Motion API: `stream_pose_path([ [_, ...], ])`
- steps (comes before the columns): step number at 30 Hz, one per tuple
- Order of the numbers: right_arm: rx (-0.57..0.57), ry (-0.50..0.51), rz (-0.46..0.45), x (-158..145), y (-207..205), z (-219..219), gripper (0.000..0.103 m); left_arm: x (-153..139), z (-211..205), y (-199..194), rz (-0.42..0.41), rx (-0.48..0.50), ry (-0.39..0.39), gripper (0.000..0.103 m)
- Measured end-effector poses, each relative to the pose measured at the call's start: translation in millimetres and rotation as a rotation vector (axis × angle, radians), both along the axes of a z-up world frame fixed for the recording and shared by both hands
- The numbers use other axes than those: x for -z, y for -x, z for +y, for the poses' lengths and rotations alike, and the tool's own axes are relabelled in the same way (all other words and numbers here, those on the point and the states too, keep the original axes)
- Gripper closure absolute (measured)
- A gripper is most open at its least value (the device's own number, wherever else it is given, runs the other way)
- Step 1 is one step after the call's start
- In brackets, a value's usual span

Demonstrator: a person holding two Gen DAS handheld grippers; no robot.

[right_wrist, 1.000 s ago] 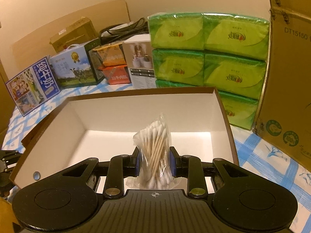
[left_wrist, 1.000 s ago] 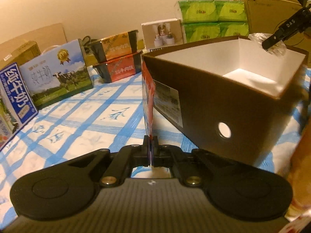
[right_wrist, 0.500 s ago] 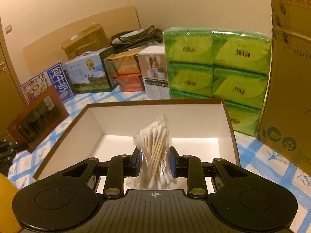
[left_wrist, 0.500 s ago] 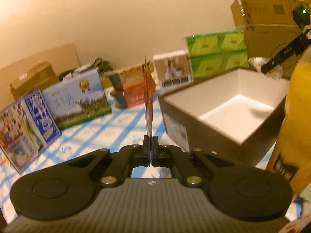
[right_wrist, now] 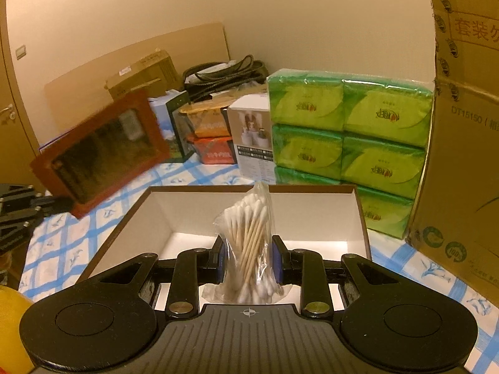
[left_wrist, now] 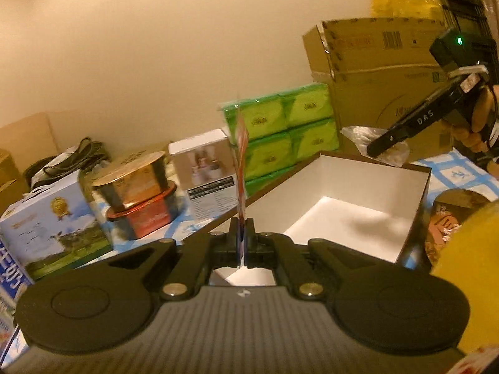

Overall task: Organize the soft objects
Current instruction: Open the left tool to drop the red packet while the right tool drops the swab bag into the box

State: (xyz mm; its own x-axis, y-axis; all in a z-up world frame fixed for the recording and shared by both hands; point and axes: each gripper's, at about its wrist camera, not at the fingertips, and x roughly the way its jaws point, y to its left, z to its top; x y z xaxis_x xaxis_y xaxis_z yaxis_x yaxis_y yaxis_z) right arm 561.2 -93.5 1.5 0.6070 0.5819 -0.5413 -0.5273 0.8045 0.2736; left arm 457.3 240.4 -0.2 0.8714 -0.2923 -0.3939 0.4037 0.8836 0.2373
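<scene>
The right tongs (right_wrist: 246,261) are pinching a bag of cotton swabs (right_wrist: 249,246) above the open white-lined box (right_wrist: 312,215), while the left tongs (left_wrist: 241,243) are gripping a flat red packet (right_wrist: 99,149) edge-on beside it, green tissue packs (right_wrist: 349,131) standing behind.

"DAS" on right claw (left_wrist: 388,138); "DT15150" on cardboard box (right_wrist: 467,118).
</scene>
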Motion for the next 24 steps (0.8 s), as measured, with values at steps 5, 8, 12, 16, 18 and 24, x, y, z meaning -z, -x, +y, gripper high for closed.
stream_pose_path([
  [5, -0.005, 0.012, 0.008, 4.2, -2.7, -0.4, 0.074, 10.7, -5.8, -17.5, 0.061, 0.041, 0.016, 0.087],
  [8, -0.008, 0.027, 0.007, 6.6, -5.4, 1.5, 0.074, 14.3, -3.9, -20.4, 0.082, 0.021, 0.015, 0.086],
  [12, -0.017, 0.039, 0.013, 10.0, -10.6, 7.5, 0.074, 16.7, 5.8, -22.1, 0.111, -0.032, 0.044, 0.084],
  [16, -0.025, 0.059, 0.000, 11.4, -14.1, 19.0, 0.073, 18.9, 10.6, -21.3, 0.138, -0.068, 0.047, 0.083],
  [18, -0.014, 0.071, -0.009, 10.5, -16.8, 24.8, 0.063, 20.0, 11.9, -20.1, 0.143, -0.085, 0.039, 0.082],
  [24, 0.014, 0.081, -0.077, 3.0, -16.2, 29.3, 0.031, 16.6, 17.8, -9.6, 0.174, -0.137, 0.071, 0.075],
])
